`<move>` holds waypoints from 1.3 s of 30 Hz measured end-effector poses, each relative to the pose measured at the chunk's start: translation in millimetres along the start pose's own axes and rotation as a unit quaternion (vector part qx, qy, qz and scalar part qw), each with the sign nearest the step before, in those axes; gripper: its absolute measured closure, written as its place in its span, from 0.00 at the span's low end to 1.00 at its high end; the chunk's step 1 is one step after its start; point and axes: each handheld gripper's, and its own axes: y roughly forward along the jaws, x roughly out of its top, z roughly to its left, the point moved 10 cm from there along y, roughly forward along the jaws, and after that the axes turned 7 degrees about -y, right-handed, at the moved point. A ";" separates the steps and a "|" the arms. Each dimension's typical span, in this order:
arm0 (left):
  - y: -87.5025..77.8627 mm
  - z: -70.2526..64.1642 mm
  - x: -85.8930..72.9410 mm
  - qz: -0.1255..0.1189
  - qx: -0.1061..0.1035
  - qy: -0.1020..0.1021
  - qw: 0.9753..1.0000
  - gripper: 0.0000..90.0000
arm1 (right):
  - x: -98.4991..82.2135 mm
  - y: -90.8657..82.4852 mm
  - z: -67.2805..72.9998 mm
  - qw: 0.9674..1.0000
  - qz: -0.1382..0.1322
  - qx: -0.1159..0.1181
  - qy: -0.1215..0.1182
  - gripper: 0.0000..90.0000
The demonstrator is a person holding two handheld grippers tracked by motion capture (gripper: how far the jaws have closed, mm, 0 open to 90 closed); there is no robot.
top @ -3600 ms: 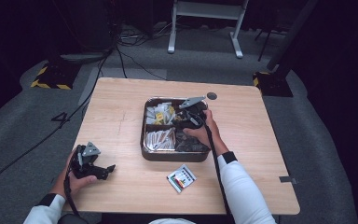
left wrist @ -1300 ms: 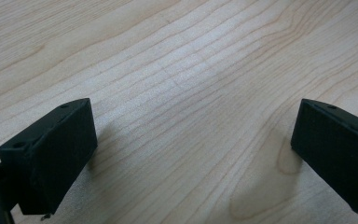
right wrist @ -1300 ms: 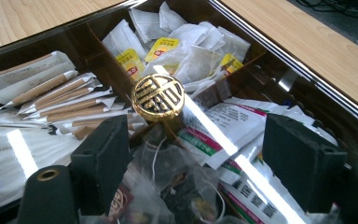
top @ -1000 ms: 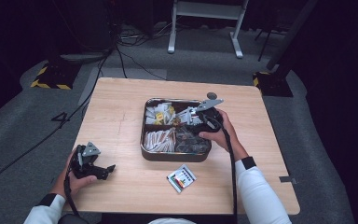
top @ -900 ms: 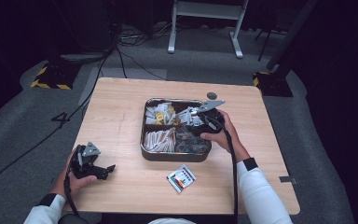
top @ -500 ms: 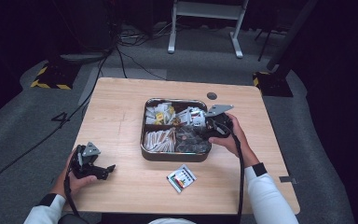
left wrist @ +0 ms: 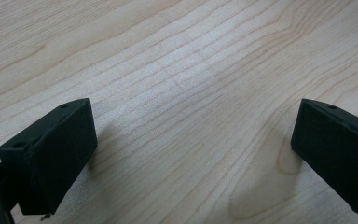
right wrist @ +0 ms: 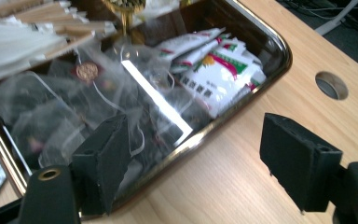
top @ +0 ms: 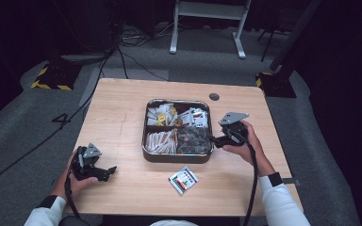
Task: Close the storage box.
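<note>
On the wooden counter [top: 122, 117] stands a metal tray [top: 177, 158] split into four compartments, and the right gripper [top: 217, 140] is held at its right rim, level with the near right compartment, with its fingers [right wrist: 103, 161] released and spread wide, nothing between them. In the right gripper view one finger hangs over the tray's edge above the clear tea bag sachets [right wrist: 65, 116] that fill that compartment, while the other finger stands outside the tray over bare wood. The sachets are see-through, with dark contents, white strings and a small round red tag. Behind them, in the far right compartment, lie white printed packets [right wrist: 219, 65] with red and green markings; paper-wrapped sticks [top: 161, 140] fill the near left compartment, and small white and yellow packets [top: 160, 114] the far left one. A single white packet with red print [top: 183, 179] lies on the counter just in front of the tray, apart from it. A round cable hole [top: 214, 97] sits in the counter beyond the tray's far right corner. The left gripper [top: 104, 172] rests well apart from the tray near the counter's front left edge, its fingers [left wrist: 56, 149] likewise released, with only bare wood grain between them.
</note>
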 end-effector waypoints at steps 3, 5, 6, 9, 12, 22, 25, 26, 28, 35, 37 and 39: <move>0.0 0.0 0.0 0.000 0.000 0.000 1.000 0.01 | -9.3 -1.3 -1.2 1.000 0.010 -0.008 0.000 0.28; 0.0 0.0 0.0 0.000 0.000 0.000 1.000 0.01 | -14.0 -2.0 -1.9 1.000 0.015 -0.011 0.001 0.27; 0.0 0.1 0.0 0.000 0.000 0.000 1.000 0.01 | -15.6 -2.5 -2.3 1.000 0.016 -0.012 0.000 0.27; 0.0 0.0 0.0 0.000 0.000 0.000 1.000 0.01 | -19.9 -5.9 -1.2 1.000 0.017 -0.012 -0.001 0.27; 0.0 0.1 0.0 0.000 0.000 0.000 1.000 0.01 | -23.9 -9.3 -0.9 1.000 0.017 -0.015 -0.004 0.27; 0.0 0.2 0.0 0.000 0.000 0.001 1.000 0.00 | -39.3 -17.6 -2.7 0.999 0.021 -0.025 0.000 0.26; 0.0 0.1 0.0 0.000 0.000 0.000 1.000 0.00 | -47.0 -19.2 -4.0 0.999 0.026 -0.027 0.003 0.26; 0.0 0.1 0.0 0.000 0.000 0.000 1.000 0.00 | -49.5 -19.6 -4.2 0.999 0.028 -0.027 0.005 0.26; 0.0 0.1 0.0 0.000 0.000 0.000 1.000 0.00 | -55.3 -20.5 -4.5 0.999 0.032 -0.026 0.007 0.26; 0.1 0.0 0.1 0.001 -0.001 0.000 1.000 0.00 | -75.3 -22.6 -7.4 0.997 0.067 -0.043 0.001 0.25; 0.2 0.0 0.1 0.001 -0.001 0.000 1.000 0.00 | -78.9 -22.9 -5.1 0.997 0.066 -0.038 0.001 0.24; 0.2 0.0 0.1 0.001 -0.001 0.000 1.000 0.00 | -82.9 -23.5 -4.6 0.997 0.066 -0.037 0.002 0.24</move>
